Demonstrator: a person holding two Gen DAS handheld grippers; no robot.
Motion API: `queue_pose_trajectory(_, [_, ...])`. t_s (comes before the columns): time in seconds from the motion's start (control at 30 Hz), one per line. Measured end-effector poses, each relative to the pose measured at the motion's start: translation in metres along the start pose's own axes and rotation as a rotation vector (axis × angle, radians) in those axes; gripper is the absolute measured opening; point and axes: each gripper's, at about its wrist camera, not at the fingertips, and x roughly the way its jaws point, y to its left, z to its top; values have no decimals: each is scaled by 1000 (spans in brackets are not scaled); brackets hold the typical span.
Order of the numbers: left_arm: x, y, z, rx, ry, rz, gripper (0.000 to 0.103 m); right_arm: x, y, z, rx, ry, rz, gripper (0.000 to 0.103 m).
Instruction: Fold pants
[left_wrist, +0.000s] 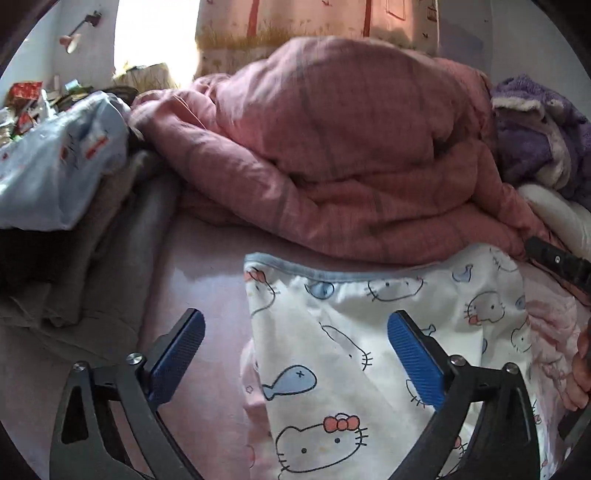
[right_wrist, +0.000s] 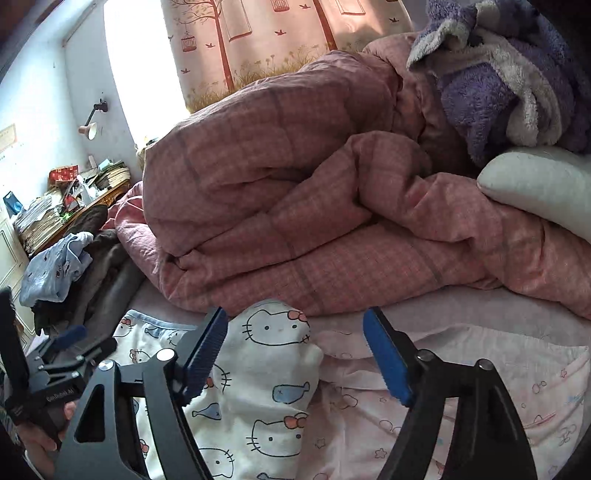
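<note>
White pants with a cat-and-fish print and a light blue waistband (left_wrist: 332, 350) lie on the pink bed sheet, partly over a pale pink printed garment (right_wrist: 461, 398). In the right wrist view the white pants (right_wrist: 258, 387) show a folded, bunched end near the quilt. My left gripper (left_wrist: 295, 354) is open, just above the pants' left edge, holding nothing. My right gripper (right_wrist: 295, 354) is open above the pants' right side, empty. The left gripper also shows at the left of the right wrist view (right_wrist: 70, 343).
A heaped pink checked quilt (left_wrist: 332, 147) lies right behind the pants. A purple fleece (right_wrist: 498, 74) and white pillow (right_wrist: 535, 184) sit at the right. Grey and light blue clothes (left_wrist: 55, 166) pile at the left, by a cluttered desk (right_wrist: 66, 199).
</note>
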Motion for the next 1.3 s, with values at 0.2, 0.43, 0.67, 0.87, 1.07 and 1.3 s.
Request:
queue_pose_trajectory(0.2, [39,-5,-14,50,125,114,89,25,-1,-8,-2,84,22,34])
queue_pose_trajectory(0.43, [37,3,-17,-3,134,102,89,38,-19,-14,87,164,-57,7])
queue_pose_trajectory(0.67, [32,-3,-19,11,128,116,90,9,-33,-6,161,51,-9,30])
queue_pose_trajectory(0.87, [37,0,-15,2,142,111,92,25,-20,-10,161,140,134,61])
queue_pose_trajectory(1.07, [40,0,-15,22,133,126,92,42,-8,-26,163,254,85,35])
queue_pose_trajectory(1.3, [36,-5,-17,29,128,130,92,10,-23,-17,232,57,29,2])
